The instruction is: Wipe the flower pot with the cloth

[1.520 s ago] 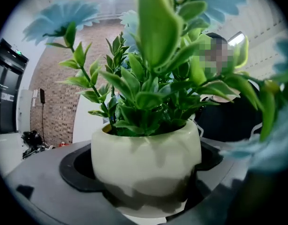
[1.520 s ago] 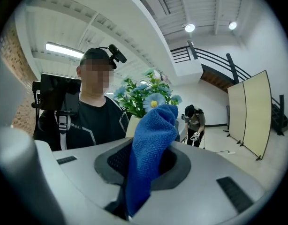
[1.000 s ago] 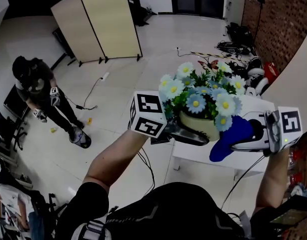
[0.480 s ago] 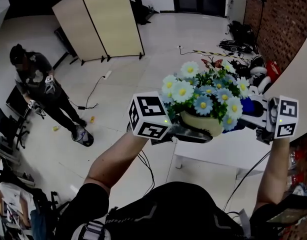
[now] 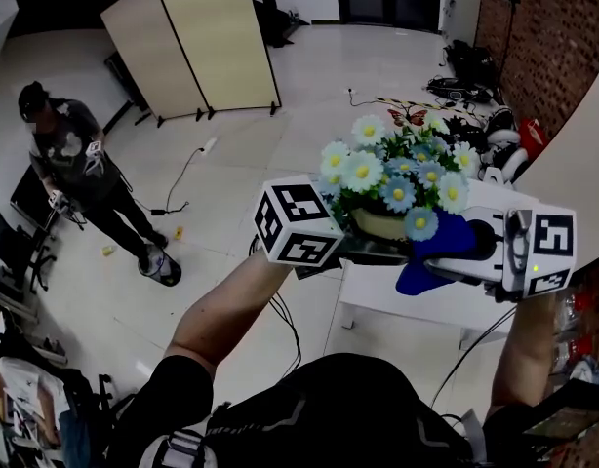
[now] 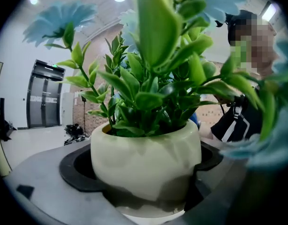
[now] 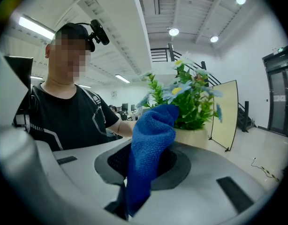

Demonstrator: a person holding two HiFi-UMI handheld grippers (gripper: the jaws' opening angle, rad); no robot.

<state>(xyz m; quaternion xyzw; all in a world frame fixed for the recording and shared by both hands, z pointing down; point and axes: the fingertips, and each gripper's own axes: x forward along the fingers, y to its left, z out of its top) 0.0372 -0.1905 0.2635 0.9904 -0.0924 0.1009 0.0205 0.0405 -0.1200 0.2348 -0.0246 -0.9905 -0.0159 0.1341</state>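
Jaws hold flower pot (image 5: 379, 225) and cloth (image 5: 434, 253) — cloth now lower, nearer.

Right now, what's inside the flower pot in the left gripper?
Green leafy stems rise from the flower pot, topped with white and blue daisies. The foliage hides whatever fills it below the rim.

Right gripper (image 5: 467, 253) has come back down from beside the flowers, where it was half a second ago. The cloth (image 5: 431, 253) hangs at the lower right of the flower pot (image 5: 380, 224) again, close to its spot a second ago. Pot sits slightly higher in the head view. Bystander (image 5: 70, 164) stepped slightly left.
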